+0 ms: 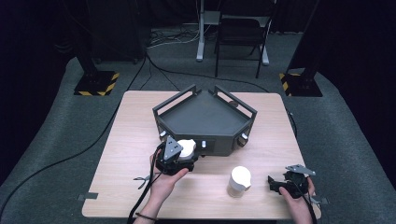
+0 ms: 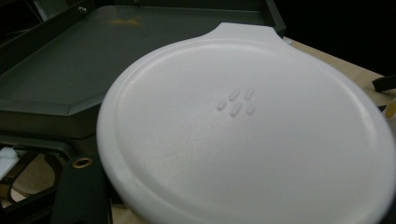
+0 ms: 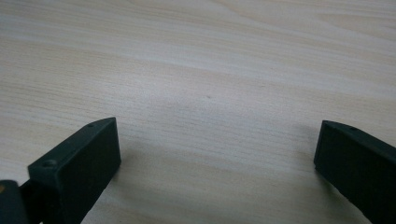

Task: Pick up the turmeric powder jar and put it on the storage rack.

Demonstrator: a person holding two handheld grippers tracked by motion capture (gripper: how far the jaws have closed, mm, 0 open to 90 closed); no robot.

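Spanning the scene, a wooden table (image 1: 121, 154) carries a dark five-sided tray (image 1: 201, 116) at twelve o'clock. At seven o'clock of it, the left gripper (image 1: 180, 156) grasps a white lid (image 2: 247, 135). A white jar (image 1: 239, 182) stands at five o'clock, just beside the right gripper (image 1: 280, 182), jaws spread wide, released.

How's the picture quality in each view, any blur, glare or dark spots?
High view: wooden table evenly lit, surroundings nearly black. Left gripper view: white lid close and soft, no harsh glare. Right gripper view: right gripper jaws slightly blurred, casting faint shadows on the wood.
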